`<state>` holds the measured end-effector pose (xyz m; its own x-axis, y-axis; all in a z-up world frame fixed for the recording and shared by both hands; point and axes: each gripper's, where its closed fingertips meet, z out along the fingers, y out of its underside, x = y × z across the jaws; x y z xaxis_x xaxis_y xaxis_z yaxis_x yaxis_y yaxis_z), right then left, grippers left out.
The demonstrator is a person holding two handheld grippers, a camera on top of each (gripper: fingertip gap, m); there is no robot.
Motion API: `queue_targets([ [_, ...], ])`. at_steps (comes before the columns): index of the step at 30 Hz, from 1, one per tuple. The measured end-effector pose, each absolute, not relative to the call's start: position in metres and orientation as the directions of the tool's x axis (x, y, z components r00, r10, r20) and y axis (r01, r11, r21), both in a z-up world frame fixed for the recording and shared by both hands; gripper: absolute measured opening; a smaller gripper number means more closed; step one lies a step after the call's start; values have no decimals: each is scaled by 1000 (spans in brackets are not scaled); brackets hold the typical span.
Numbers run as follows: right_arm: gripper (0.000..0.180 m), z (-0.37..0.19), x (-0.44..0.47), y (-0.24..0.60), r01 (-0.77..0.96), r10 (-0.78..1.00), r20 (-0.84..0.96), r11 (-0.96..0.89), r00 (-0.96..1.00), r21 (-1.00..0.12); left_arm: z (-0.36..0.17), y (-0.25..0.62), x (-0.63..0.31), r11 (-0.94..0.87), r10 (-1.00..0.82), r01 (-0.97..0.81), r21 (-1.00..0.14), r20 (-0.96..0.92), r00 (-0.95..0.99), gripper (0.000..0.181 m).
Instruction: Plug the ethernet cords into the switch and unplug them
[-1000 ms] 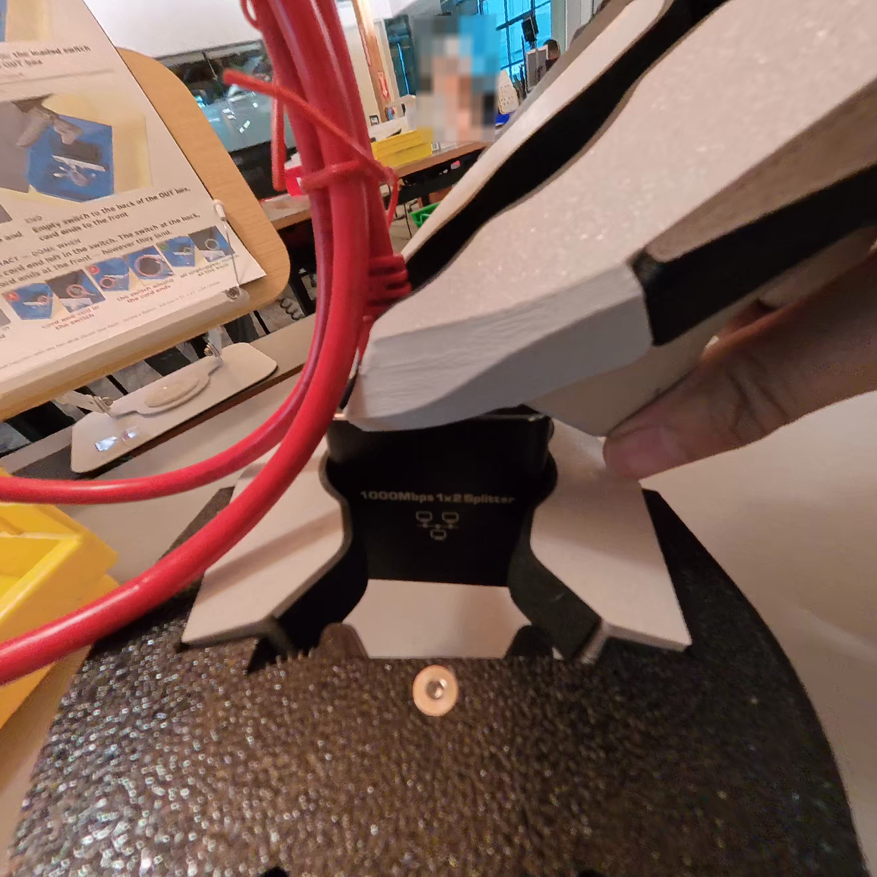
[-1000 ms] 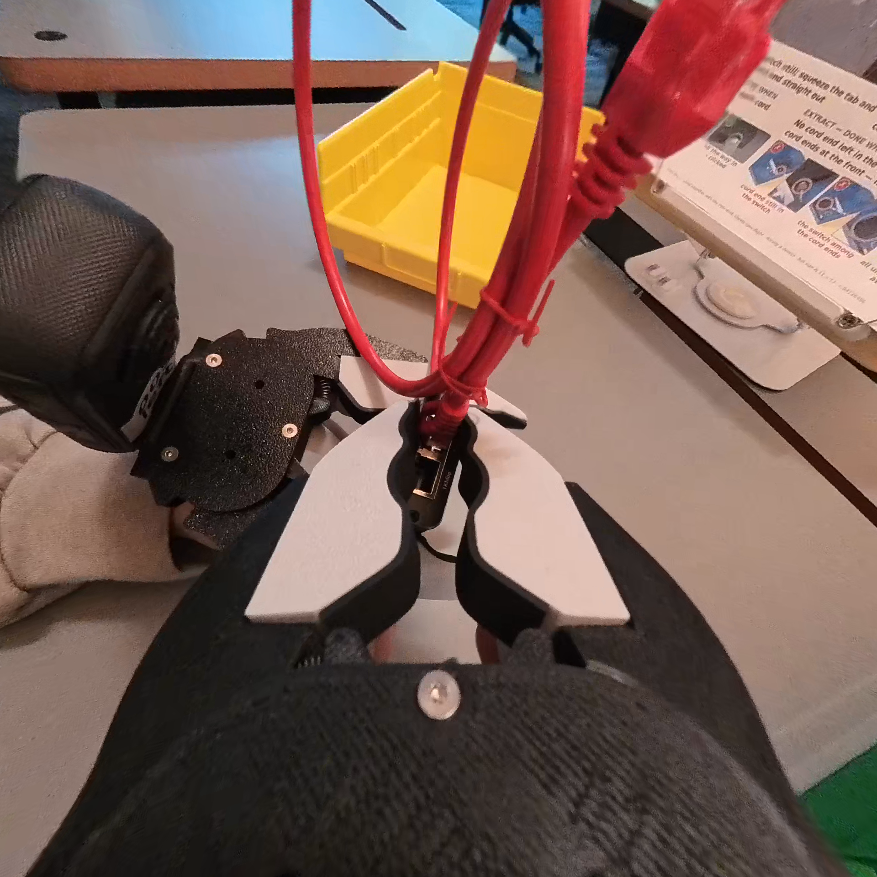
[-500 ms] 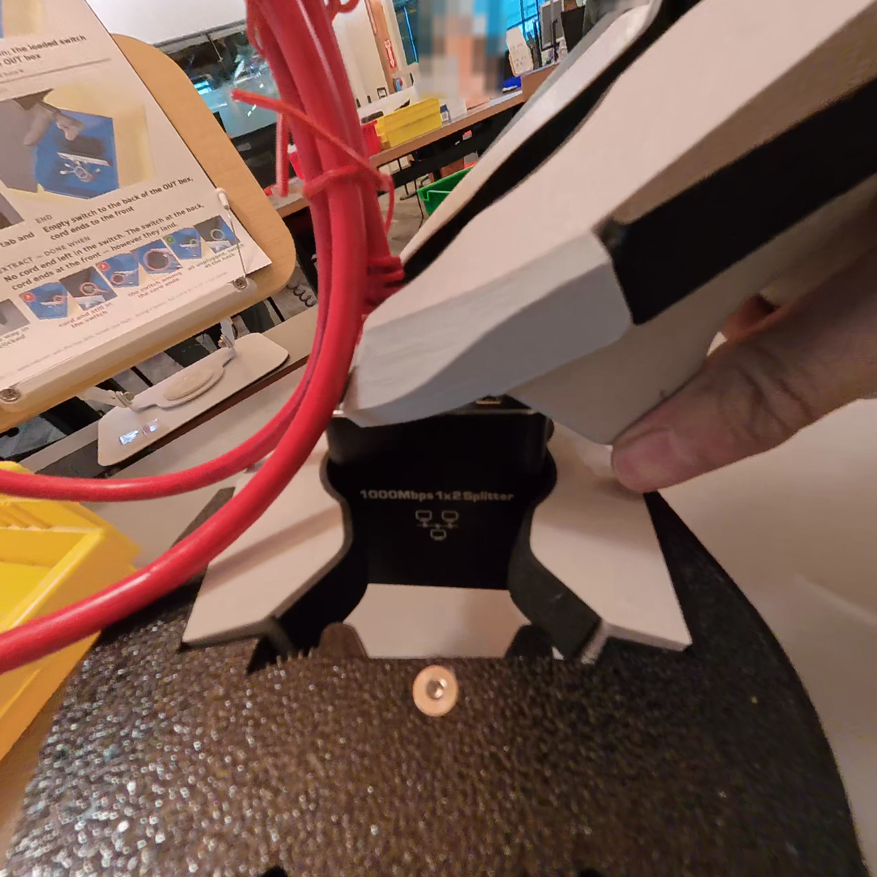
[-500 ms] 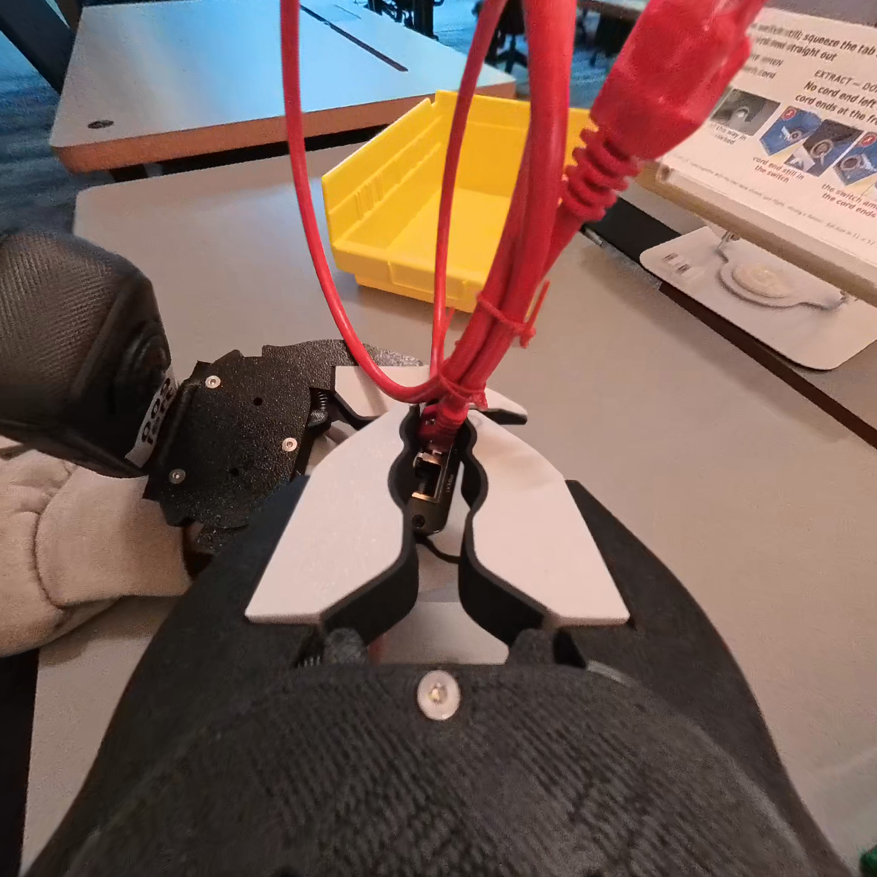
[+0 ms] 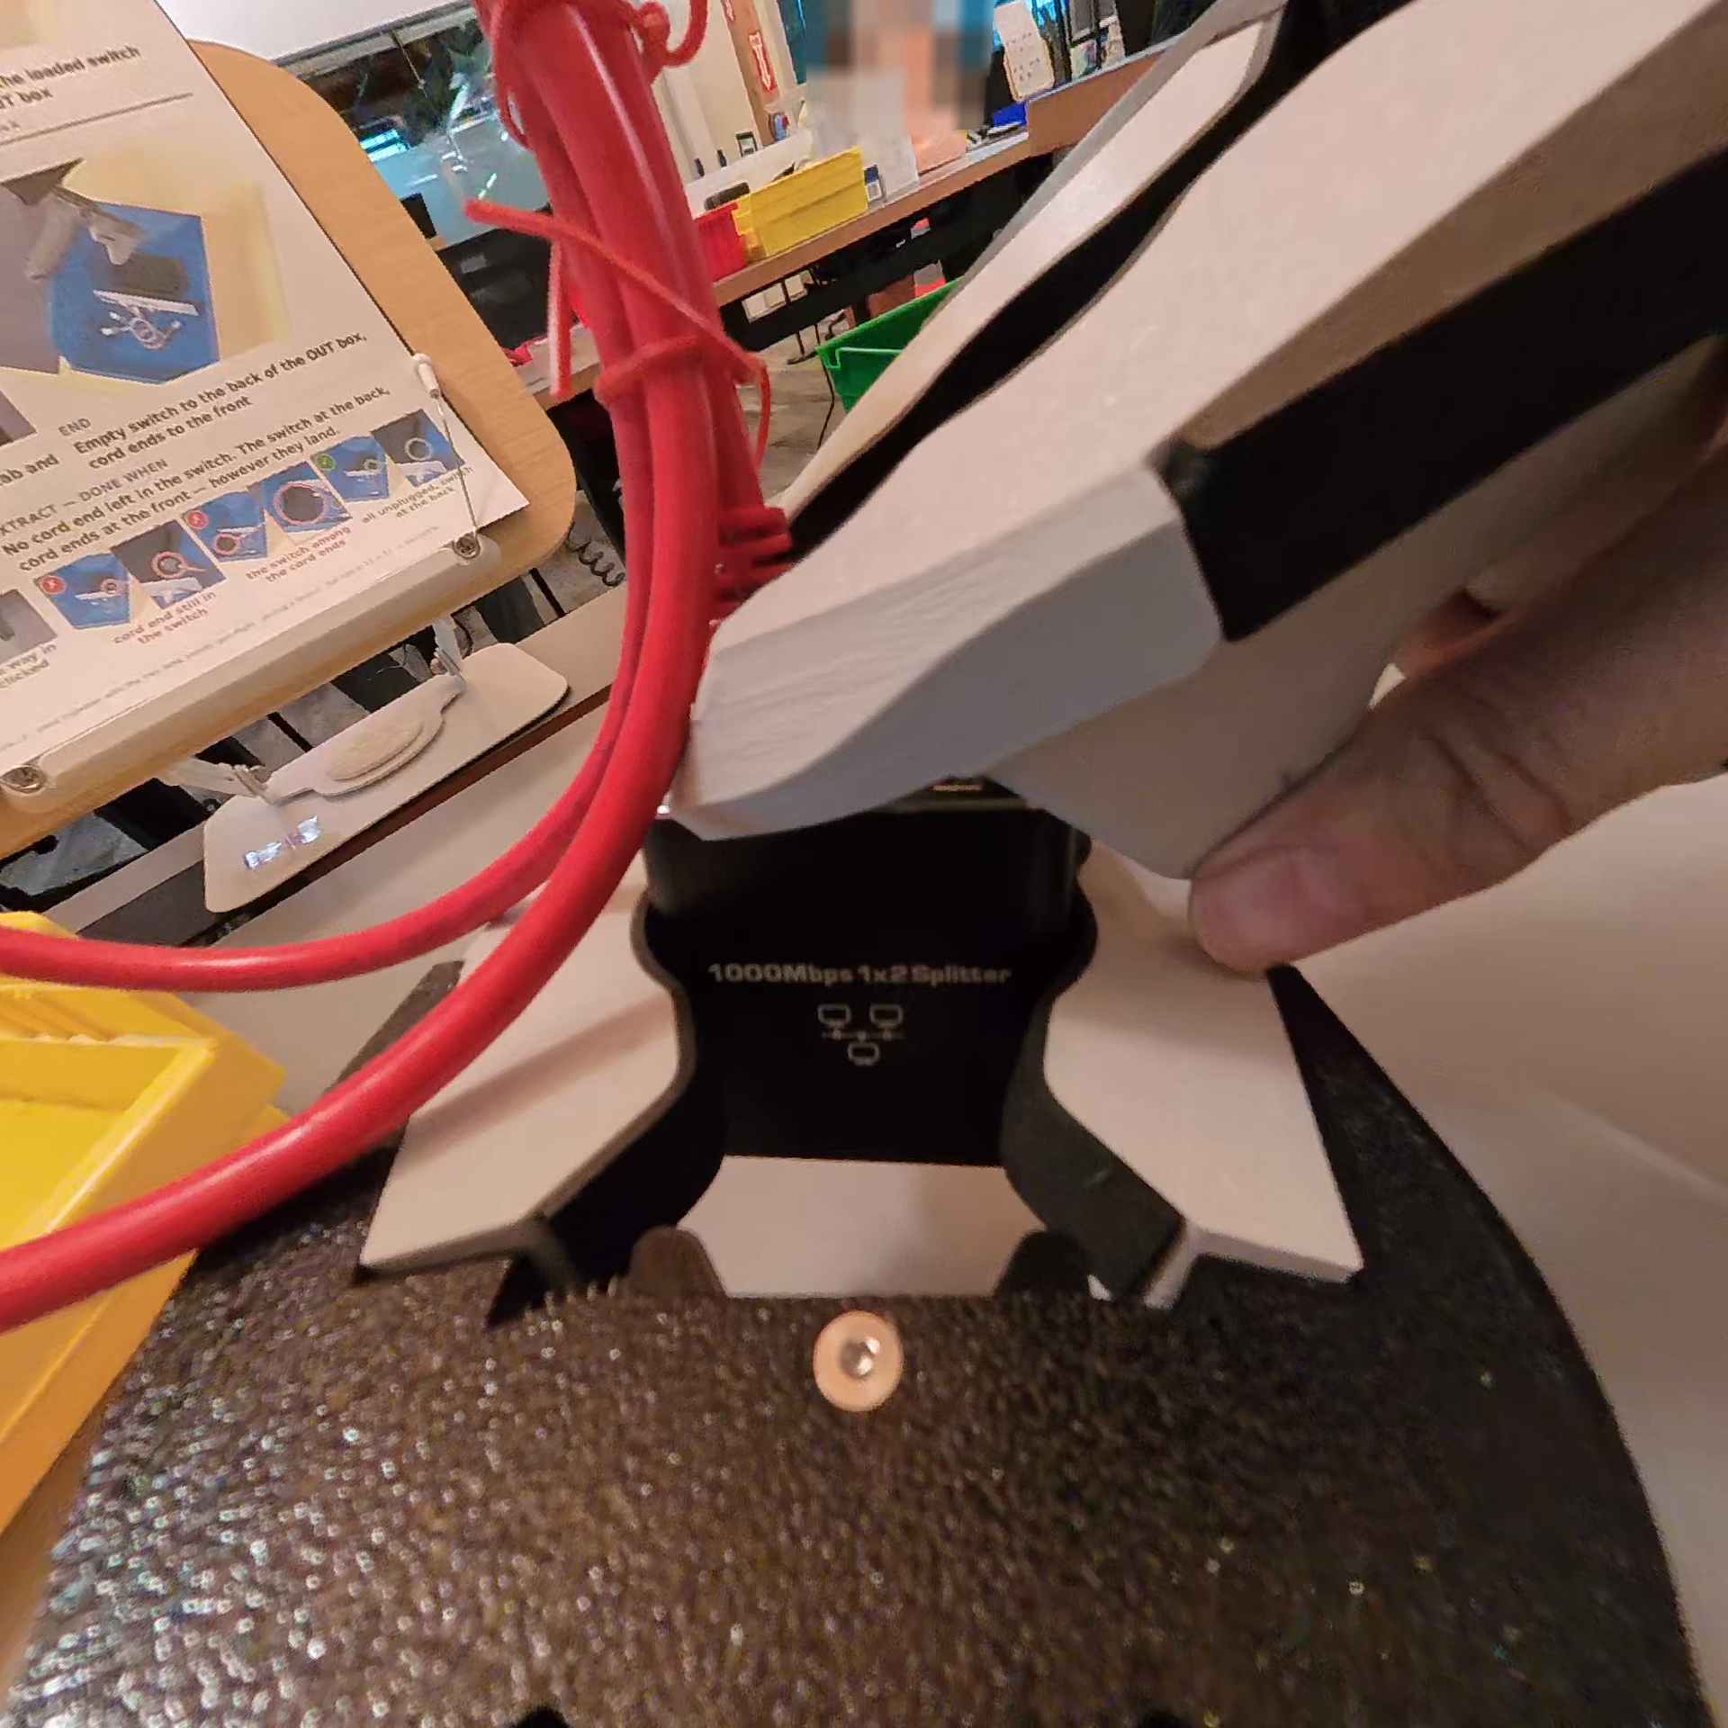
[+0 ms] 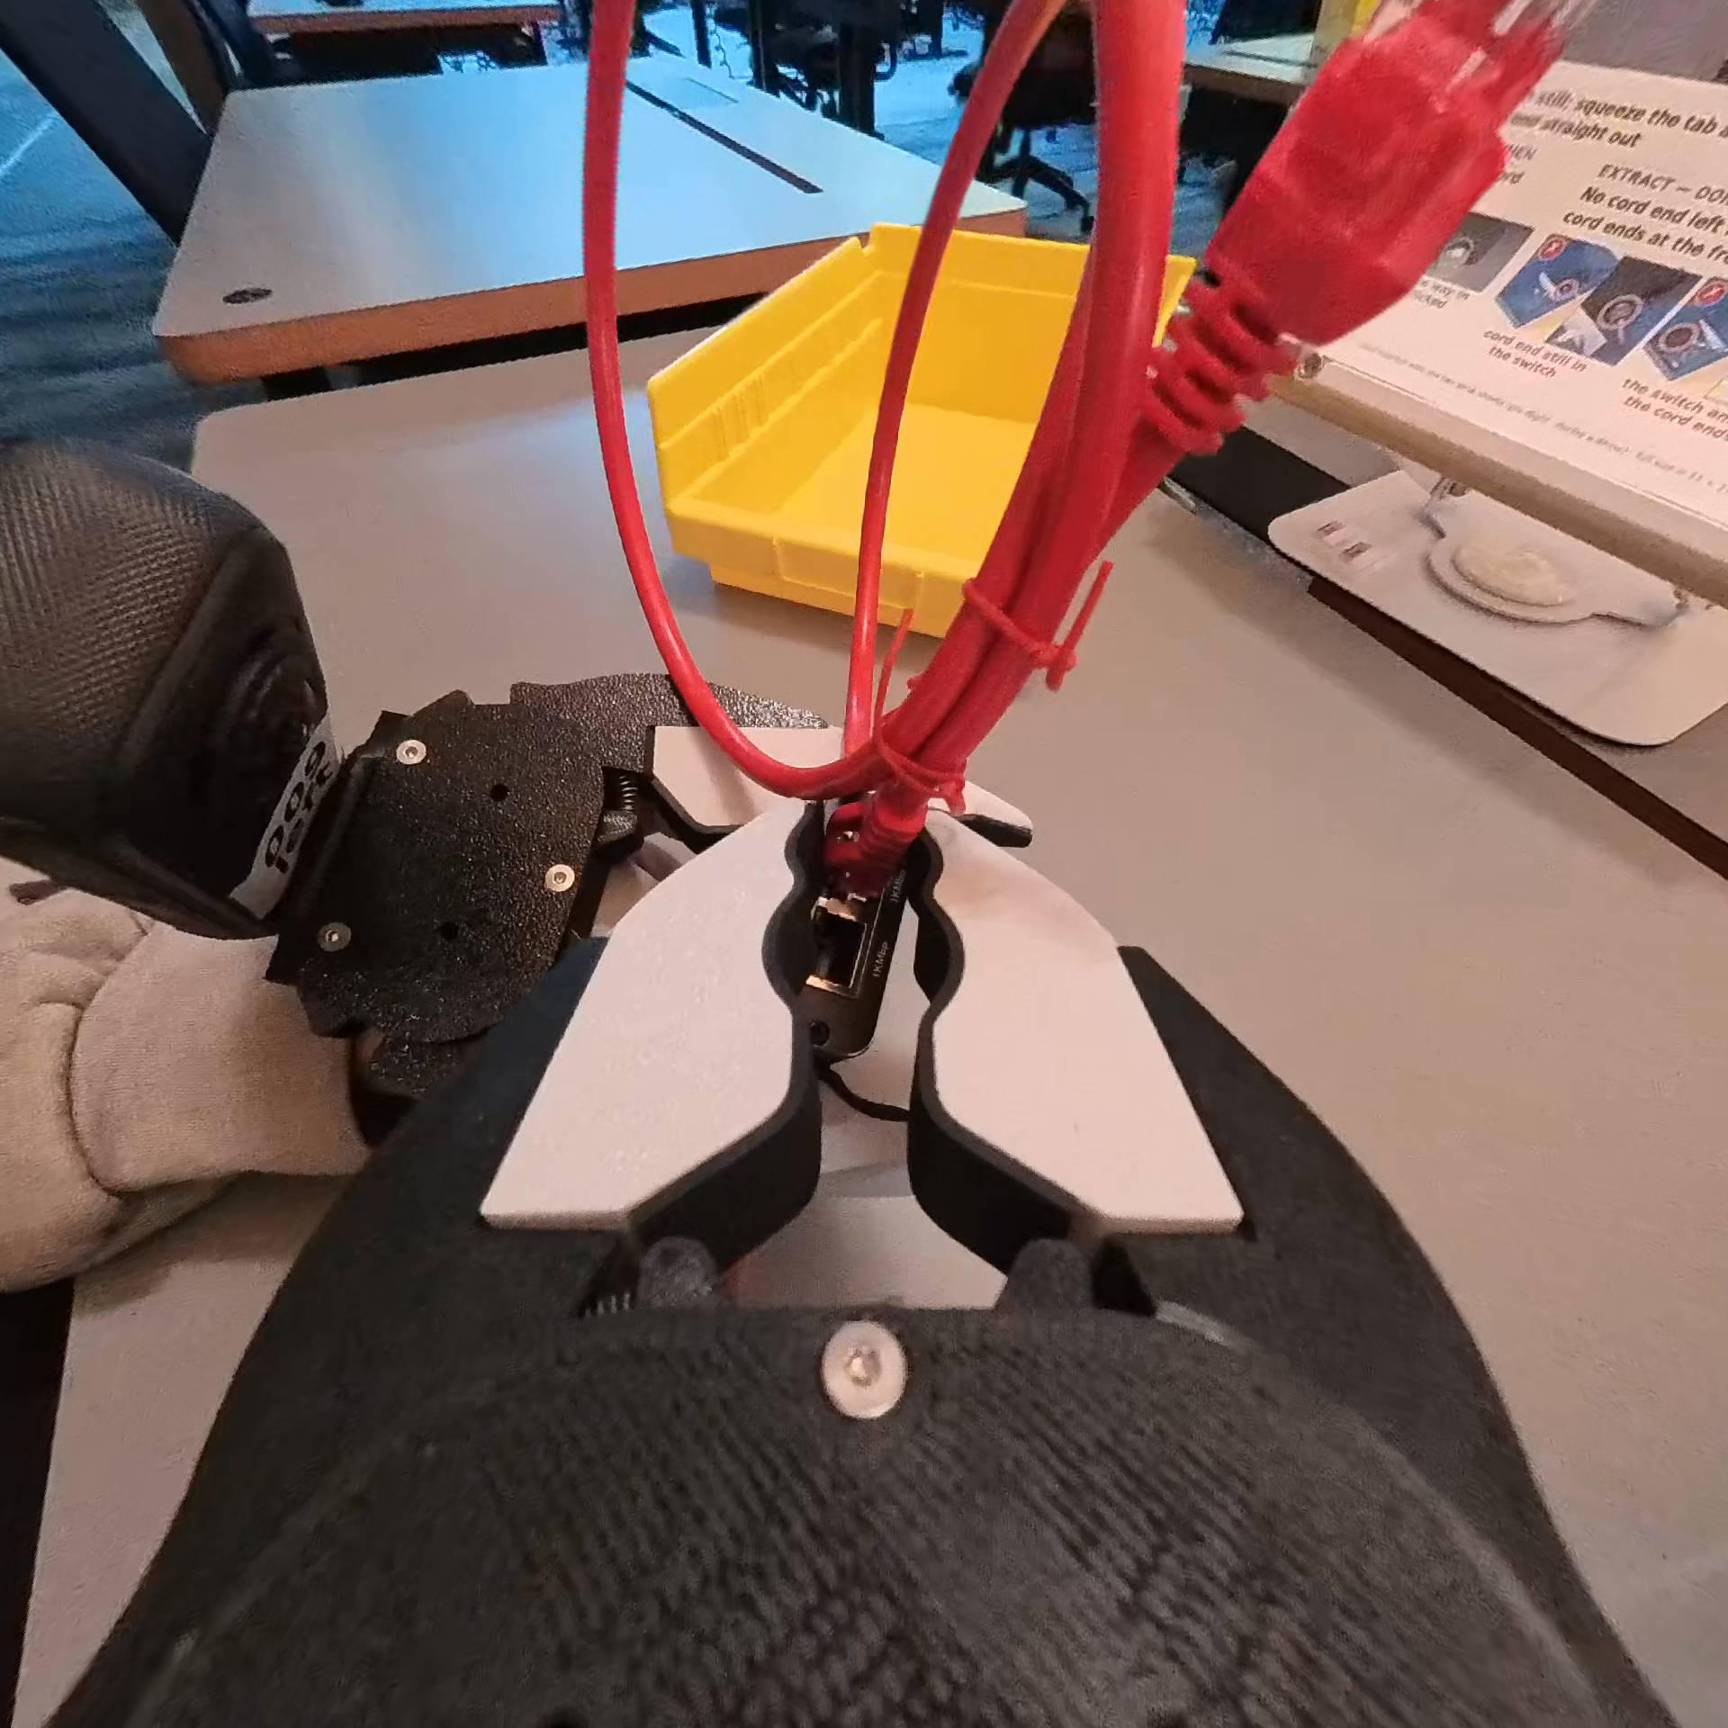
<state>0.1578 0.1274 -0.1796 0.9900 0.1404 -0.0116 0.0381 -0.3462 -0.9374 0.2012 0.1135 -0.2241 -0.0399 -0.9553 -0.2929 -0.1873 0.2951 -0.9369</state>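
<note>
My left gripper (image 5: 865,898) is shut on the black switch (image 5: 860,1029) and holds it by its sides. The right gripper's white fingers (image 5: 935,655) reach in from the upper right over the switch's far end. In the right wrist view my right gripper (image 6: 874,823) is shut on a red plug (image 6: 879,837) sitting in the switch (image 6: 846,963), beside an empty port. The bundled red cord (image 6: 1057,468) loops upward, tied with red ties. Its other plug (image 6: 1356,187) hangs loose at the upper right. The left gripper (image 6: 449,860) shows at the left.
A yellow bin (image 6: 842,468) stands on the grey table (image 6: 1309,935) beyond the grippers; it also shows in the left wrist view (image 5: 93,1169). An instruction board on a stand (image 5: 187,421) is at the table's edge. A thumb (image 5: 1356,842) rests on the right gripper. The tips of one gripper are about 5 cm away from the tips of the other.
Both grippers have swung together with the switch and cord, so the background has shifted in both views. Both grips are unchanged. The empty port shows more clearly now.
</note>
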Motion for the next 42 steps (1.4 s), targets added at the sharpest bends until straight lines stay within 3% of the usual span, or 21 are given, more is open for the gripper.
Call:
queue_targets([
  [15, 19, -174, 156, 126, 49, 158, -1, -315, 987, -948, -221, 109, 200, 276, -961, -175, -945, -266, -78, 75],
  [22, 18, -176, 160, 139, -30, 168, -90, -332, 982, -943, -224, 119, 202, 255, -965, -217, -942, -235, -114, 75],
  [42, 19, -192, 248, 198, -78, 138, -150, -424, 979, -902, -240, 172, 283, 263, -947, -284, -922, -190, -260, 75],
])
